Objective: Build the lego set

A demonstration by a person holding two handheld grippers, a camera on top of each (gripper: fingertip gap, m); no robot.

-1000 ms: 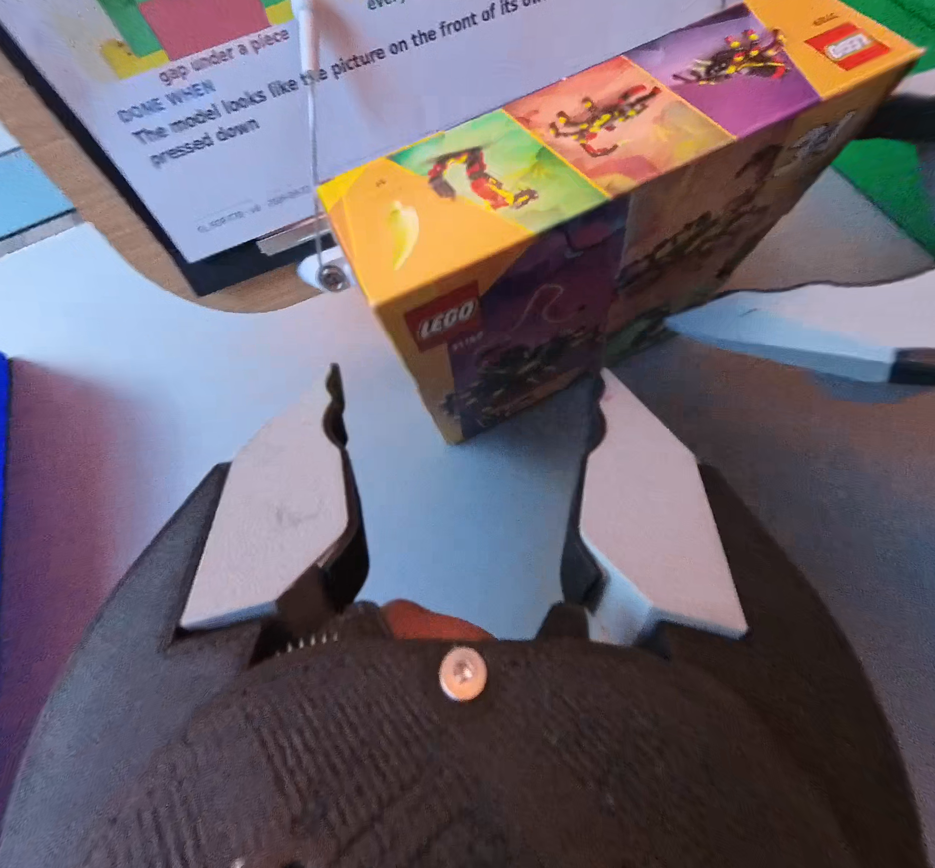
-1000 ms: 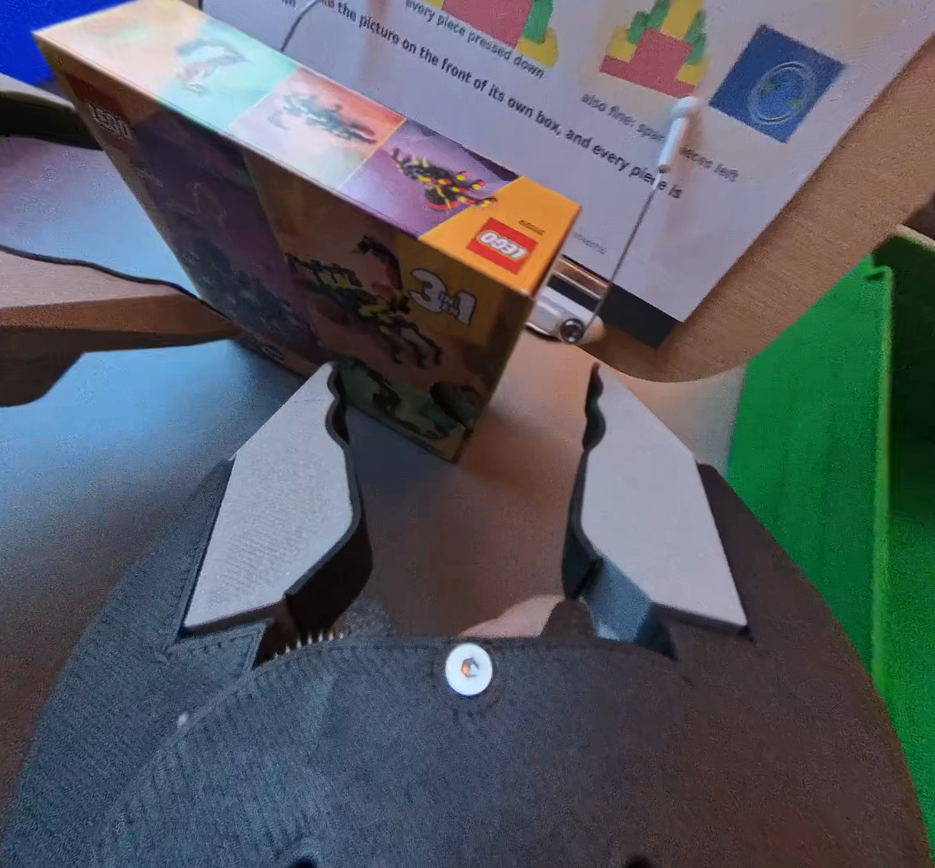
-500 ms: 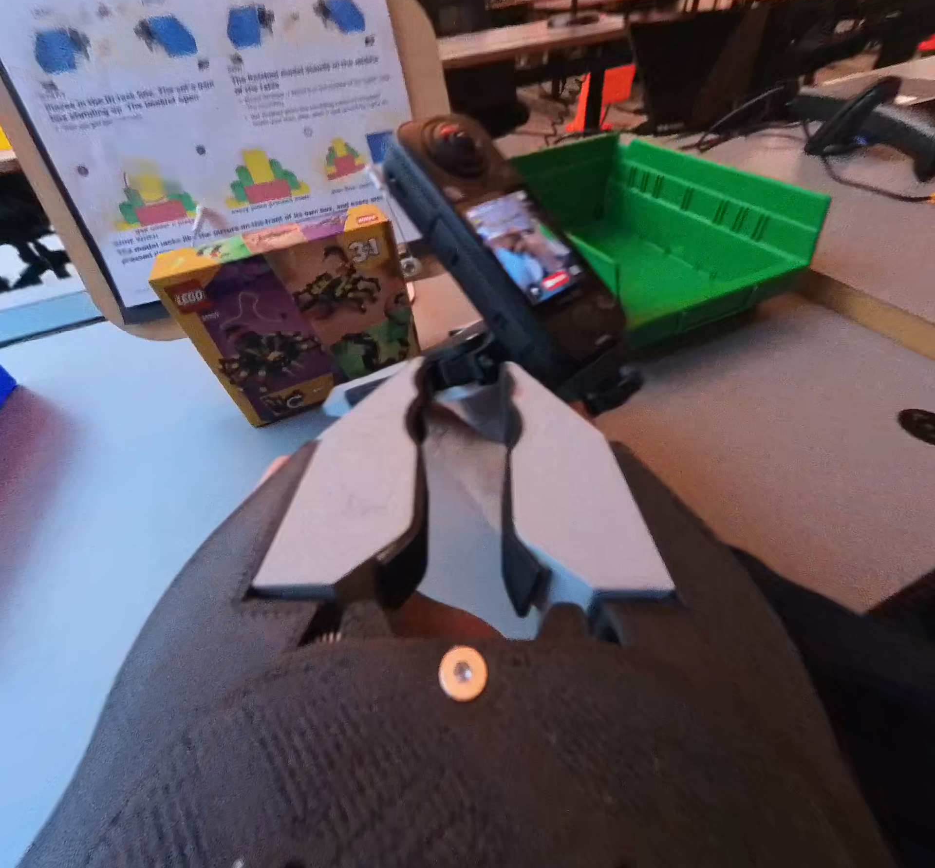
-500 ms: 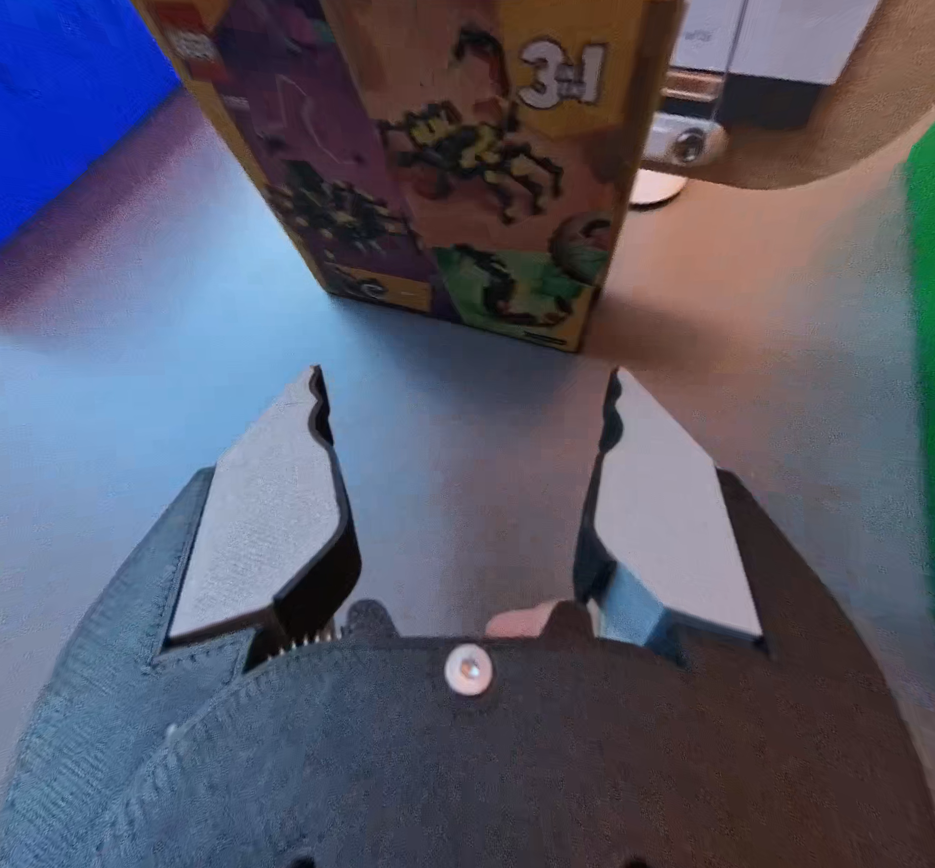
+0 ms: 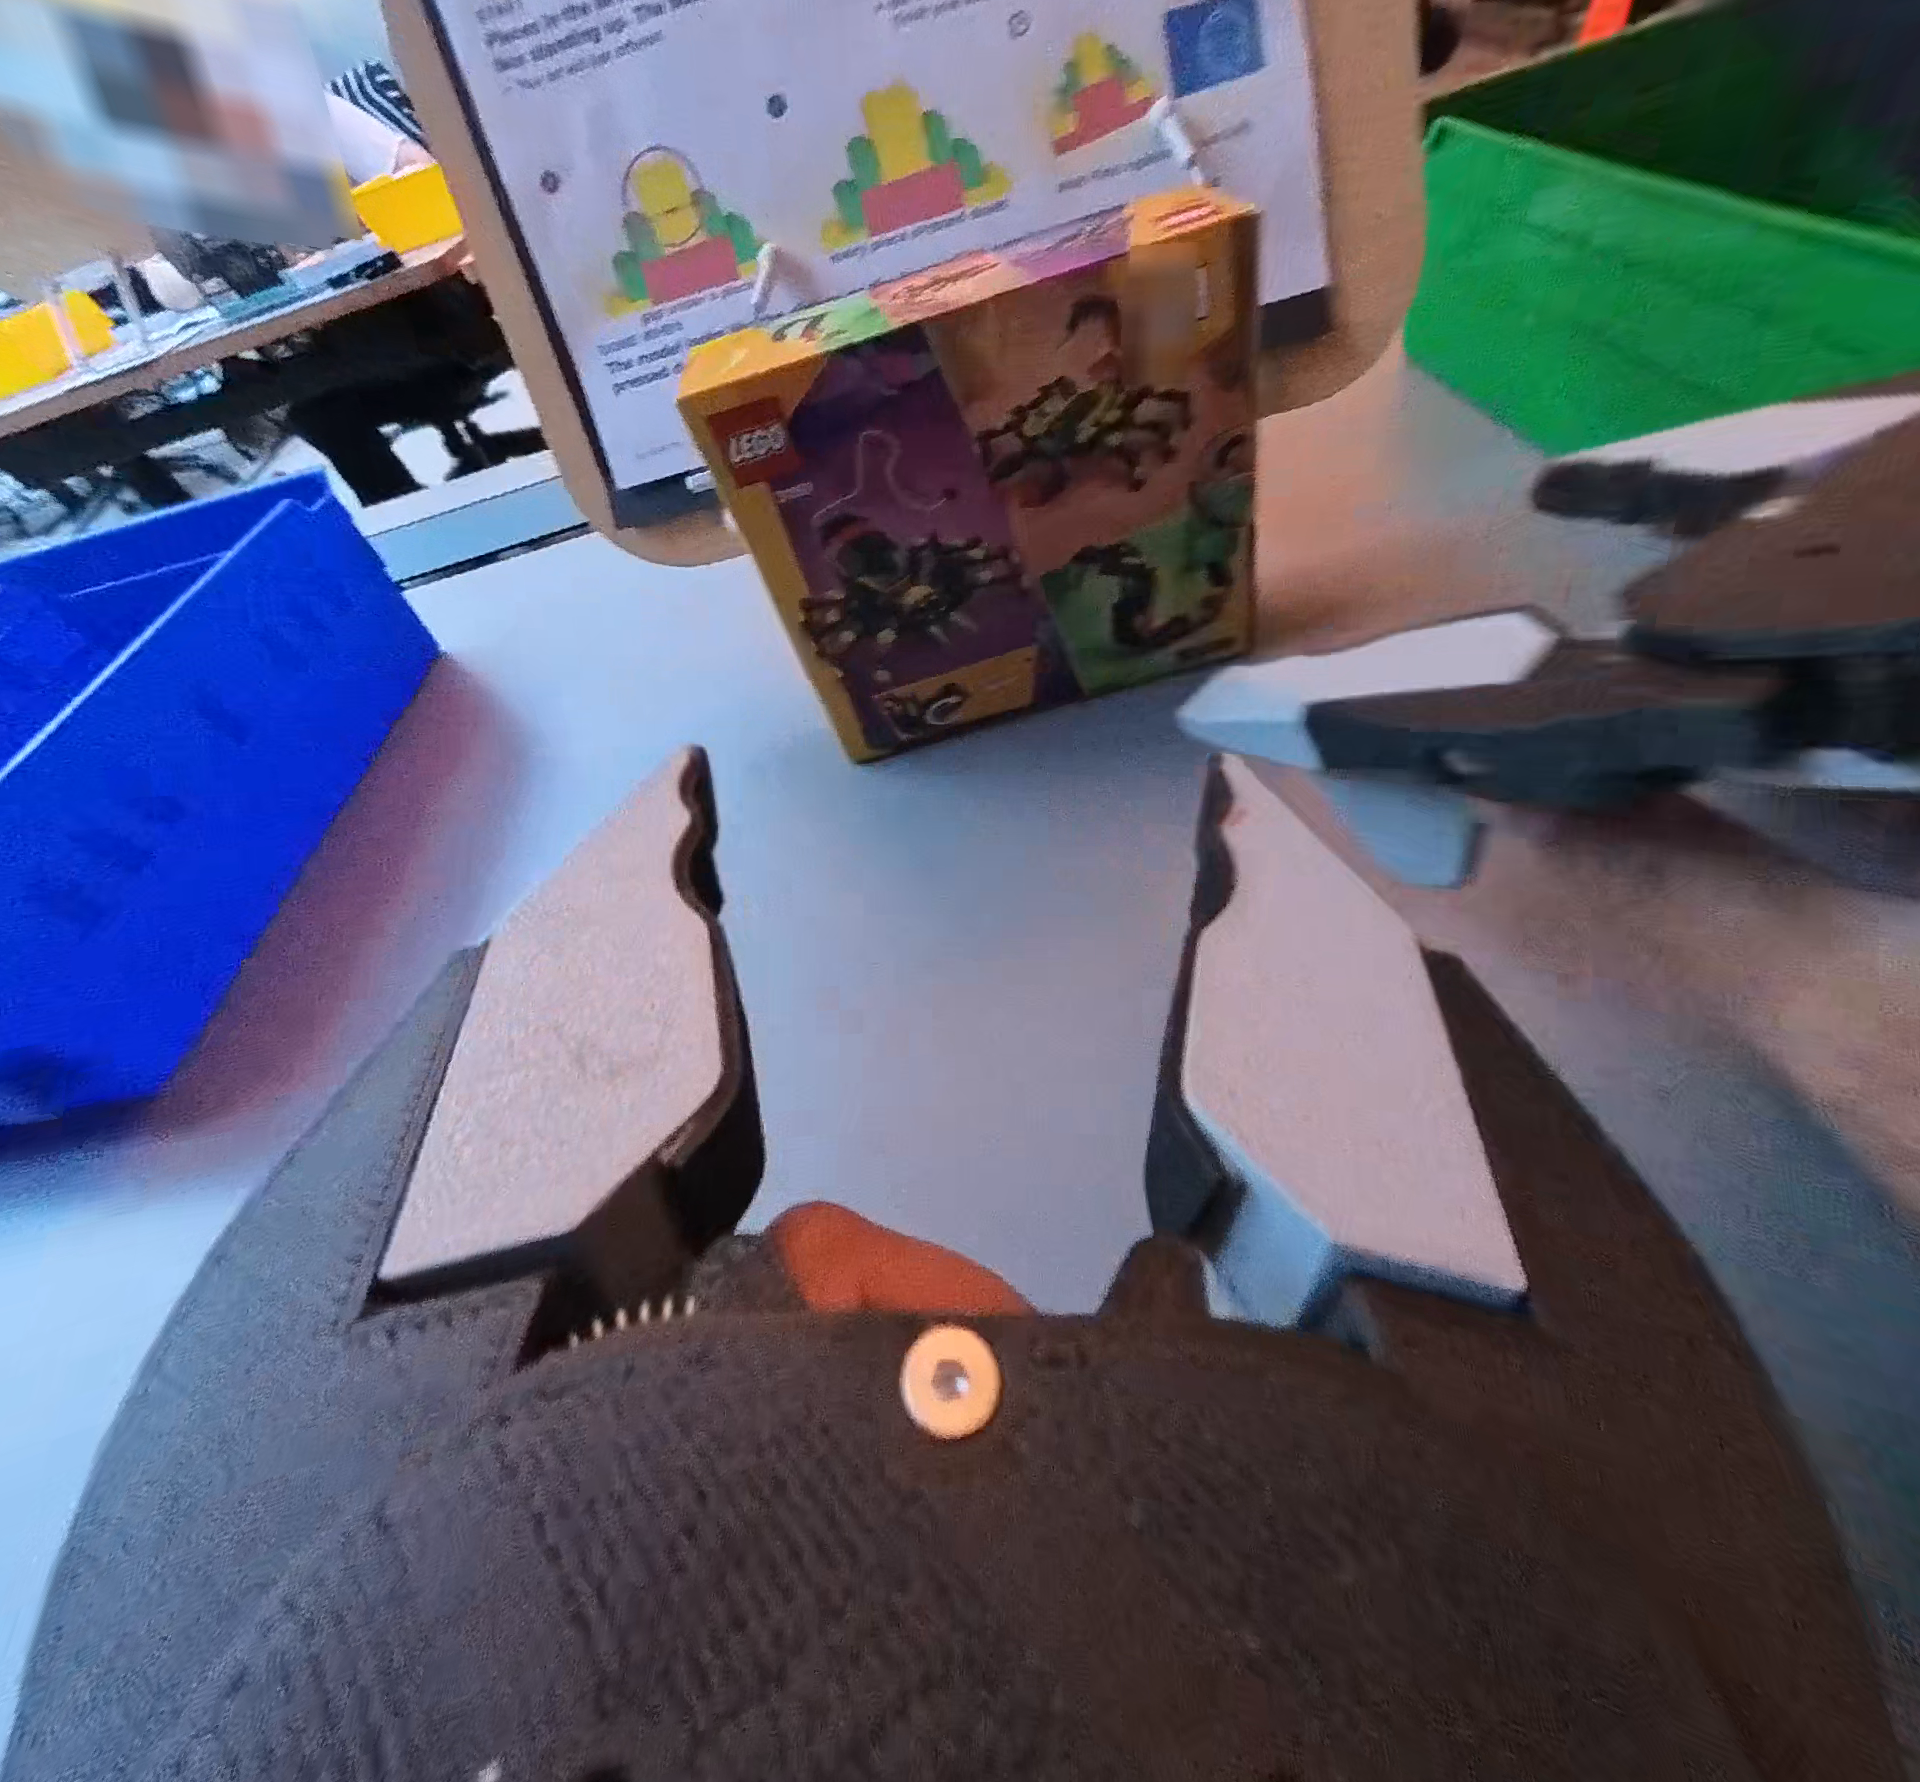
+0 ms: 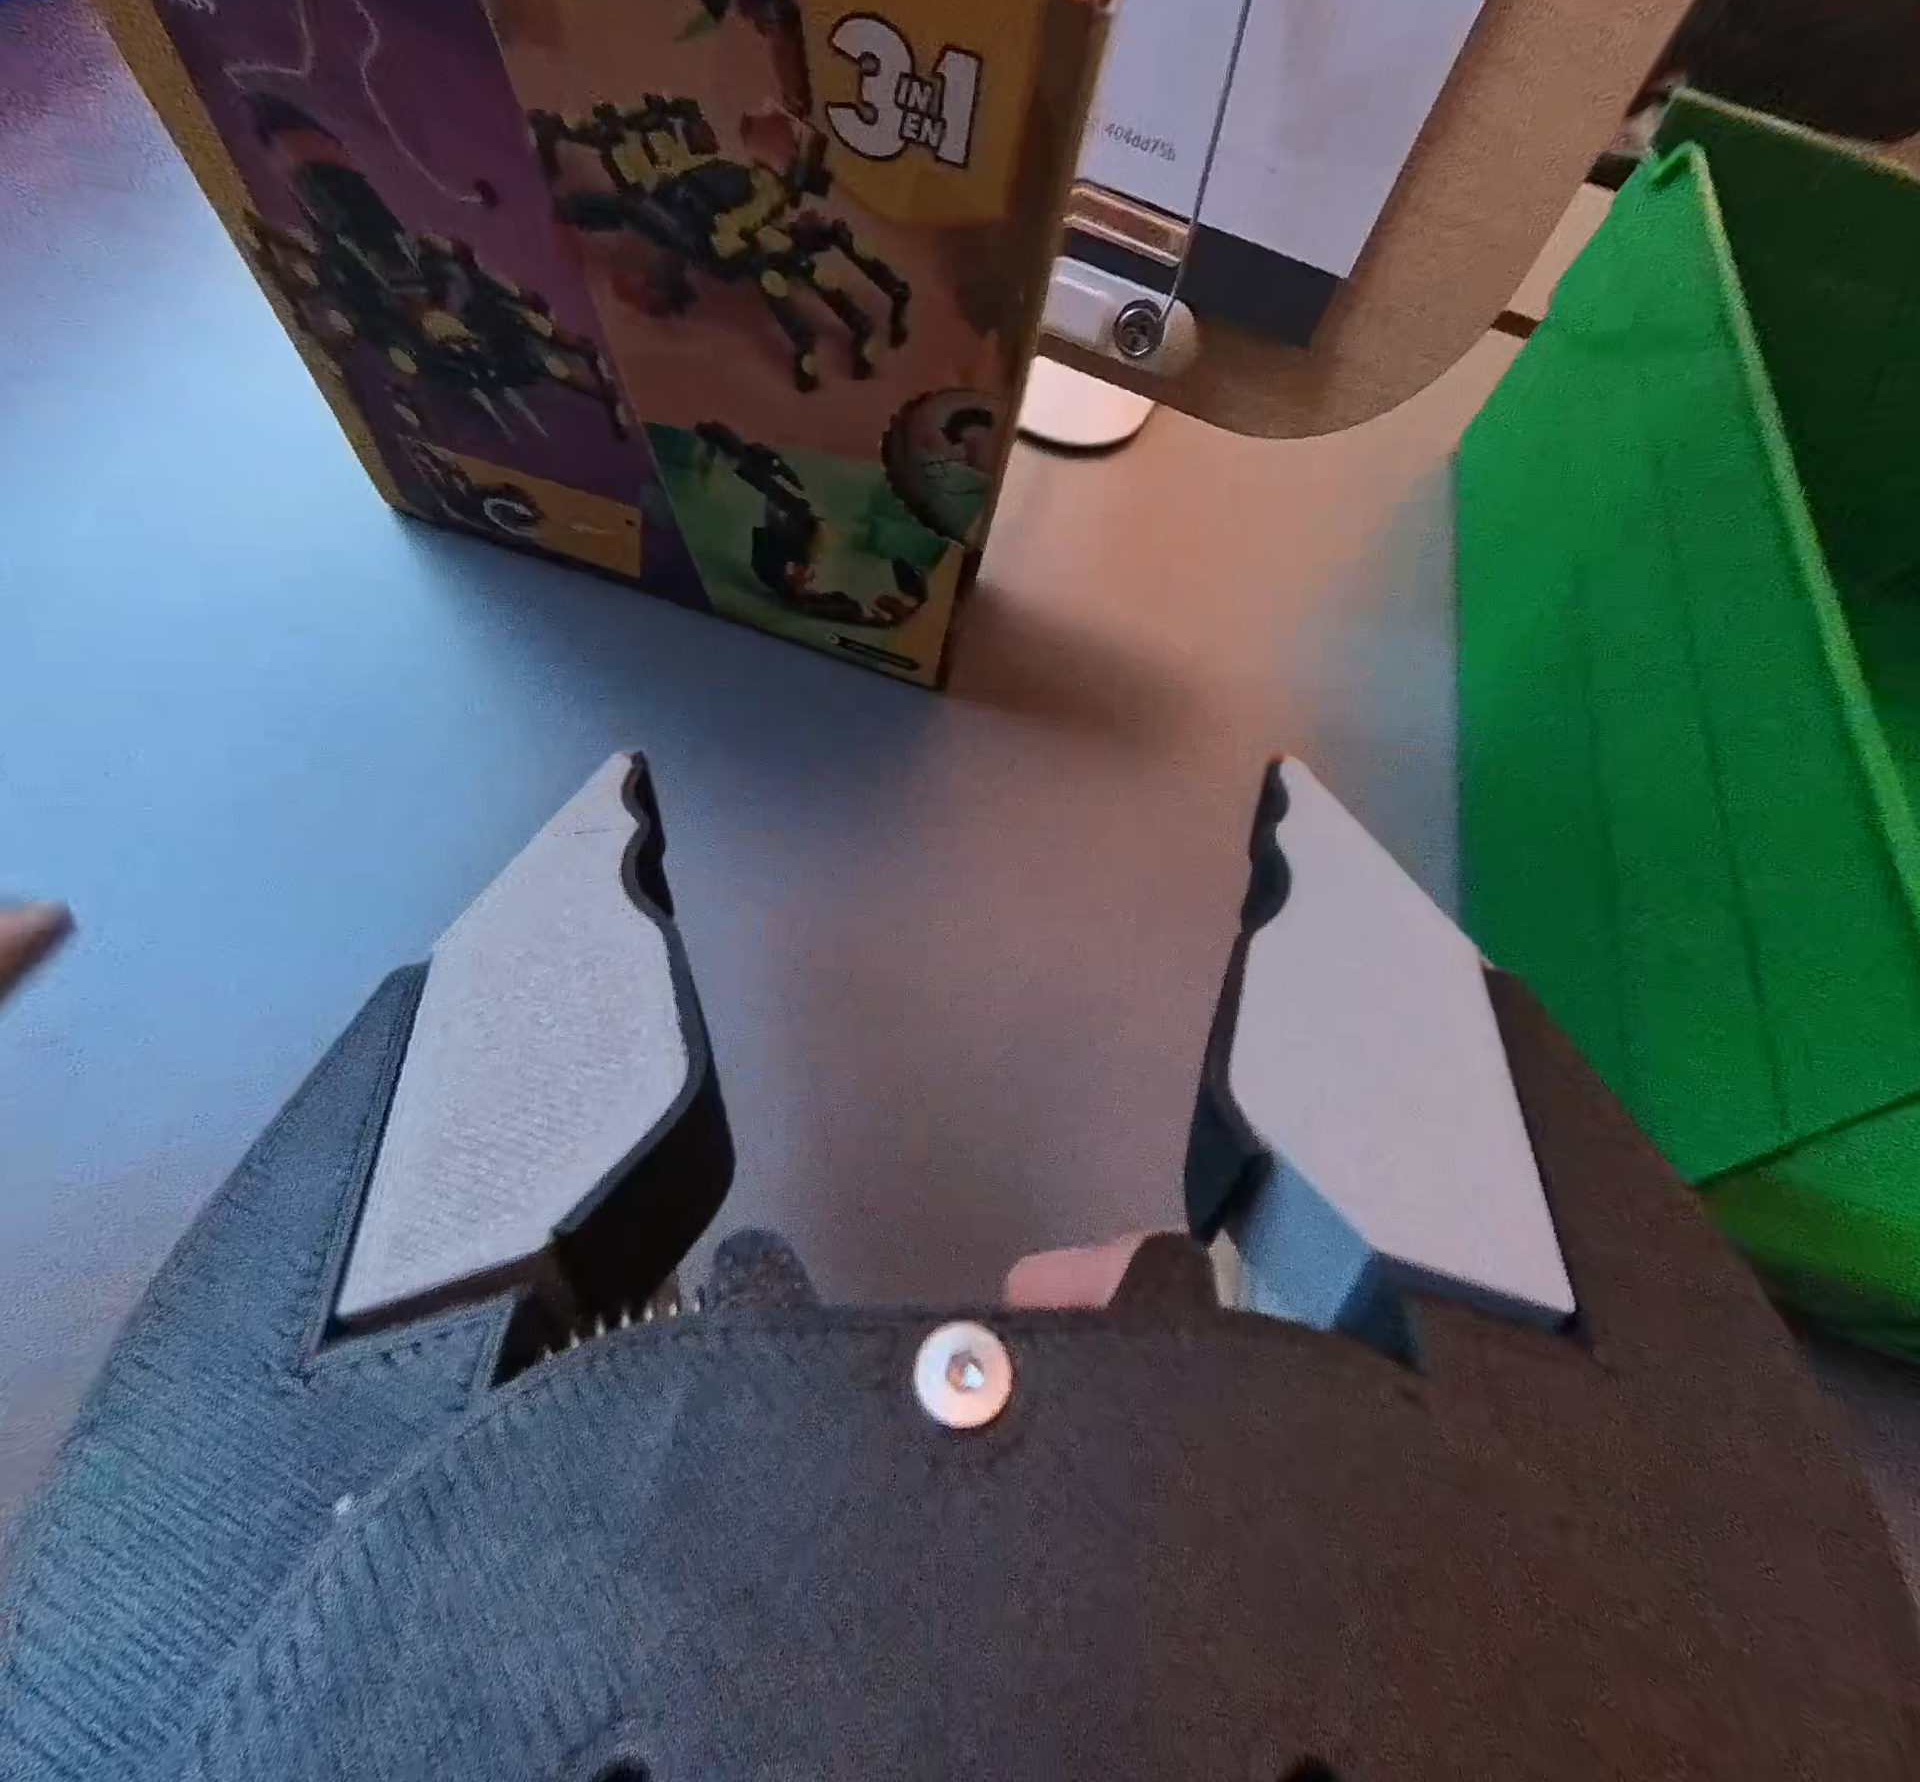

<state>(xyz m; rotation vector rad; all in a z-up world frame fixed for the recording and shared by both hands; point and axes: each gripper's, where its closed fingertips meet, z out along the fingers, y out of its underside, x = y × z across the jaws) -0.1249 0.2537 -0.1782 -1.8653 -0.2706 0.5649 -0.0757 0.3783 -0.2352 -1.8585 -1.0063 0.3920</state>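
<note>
I hold the left claw (image 5: pixel 951 828) and right claw (image 6: pixel 951 823) spread and empty above the worktop (image 5: pixel 935 953), facing the sealed box (image 5: pixel 997 506) standing upright before the instruction board (image 5: pixel 852 70); opening it likely comes next, one claw steadying.

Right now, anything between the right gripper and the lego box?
Nothing visible. The right gripper is open, with bare table between it and the upright lego box. The green bin sits off to its right.
</note>
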